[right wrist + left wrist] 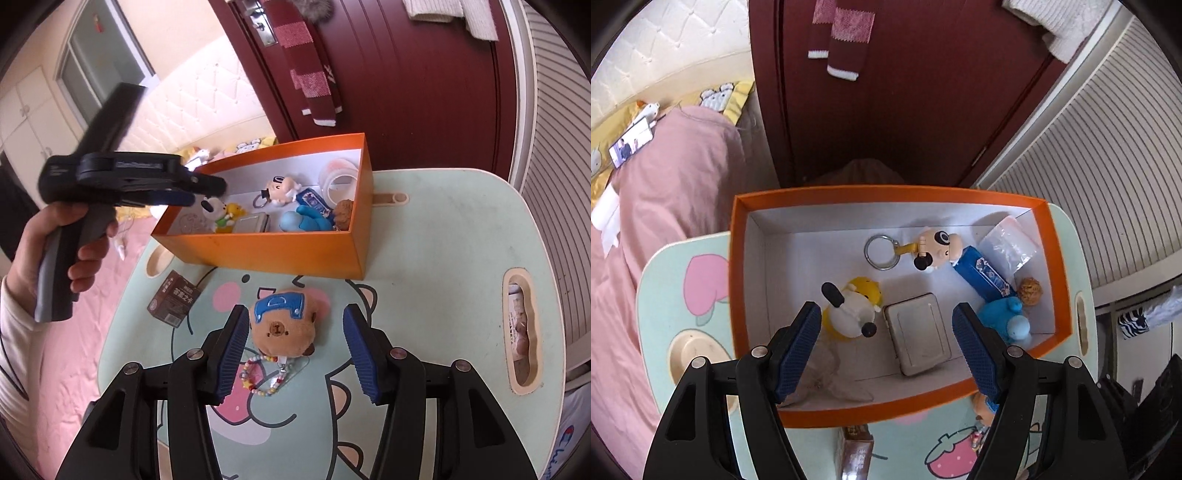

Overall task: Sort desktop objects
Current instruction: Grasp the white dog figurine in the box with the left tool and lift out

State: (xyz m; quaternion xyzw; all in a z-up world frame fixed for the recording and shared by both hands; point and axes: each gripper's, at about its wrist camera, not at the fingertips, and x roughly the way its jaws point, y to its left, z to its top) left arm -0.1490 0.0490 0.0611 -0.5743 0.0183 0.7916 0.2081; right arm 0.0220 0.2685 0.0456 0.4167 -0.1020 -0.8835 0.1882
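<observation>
Plush bear (283, 326) lies between open fingers (231, 345)

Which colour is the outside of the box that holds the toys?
Orange; the box shows it best in the right wrist view.

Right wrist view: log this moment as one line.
right tool: open, straddling capybara plush on table | left tool: open, empty, over orange box | brown carton: unsorted

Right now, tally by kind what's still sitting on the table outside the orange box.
Plush toys: 1, the brown plush bear with its bead strap
Cartons: 1, the brown carton
Total: 2 things left outside the orange box
</observation>
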